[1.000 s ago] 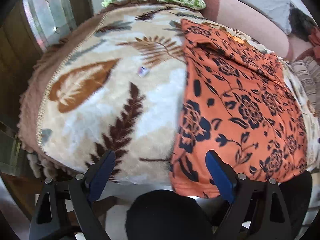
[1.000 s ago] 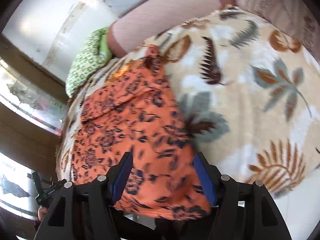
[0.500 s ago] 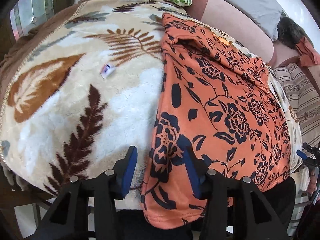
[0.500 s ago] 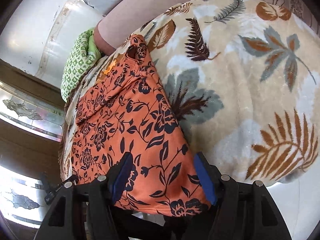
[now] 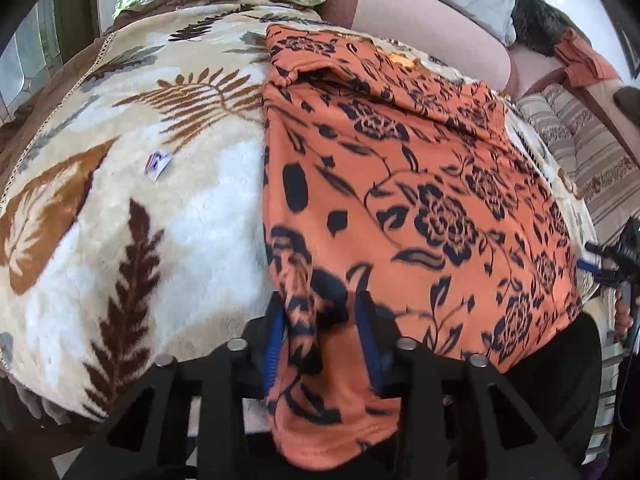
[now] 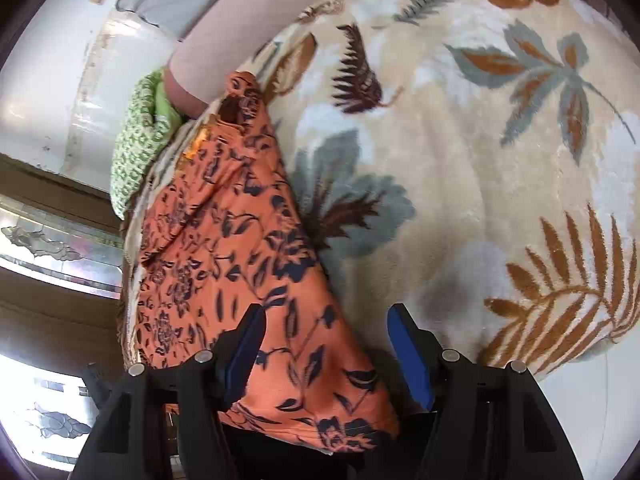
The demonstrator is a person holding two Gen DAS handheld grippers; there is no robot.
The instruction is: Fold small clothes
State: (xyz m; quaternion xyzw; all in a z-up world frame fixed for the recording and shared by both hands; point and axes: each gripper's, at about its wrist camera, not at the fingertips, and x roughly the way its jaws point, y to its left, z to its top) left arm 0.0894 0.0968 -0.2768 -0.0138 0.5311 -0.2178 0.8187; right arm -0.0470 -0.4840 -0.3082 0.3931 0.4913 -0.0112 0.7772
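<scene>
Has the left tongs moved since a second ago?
Yes. The left tongs shifted right off the leaf-print blanket onto the orange floral garment corner, its jaws closing.

small blanket label (image 5: 157, 161), print unreadable

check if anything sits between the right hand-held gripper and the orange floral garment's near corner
Nothing visible does. The right hand-held gripper stands open straddling the orange floral garment corner, with only the leaf-patterned plush blanket underneath. The left hand-held gripper is closing around bunched fabric at the other corner.
</scene>
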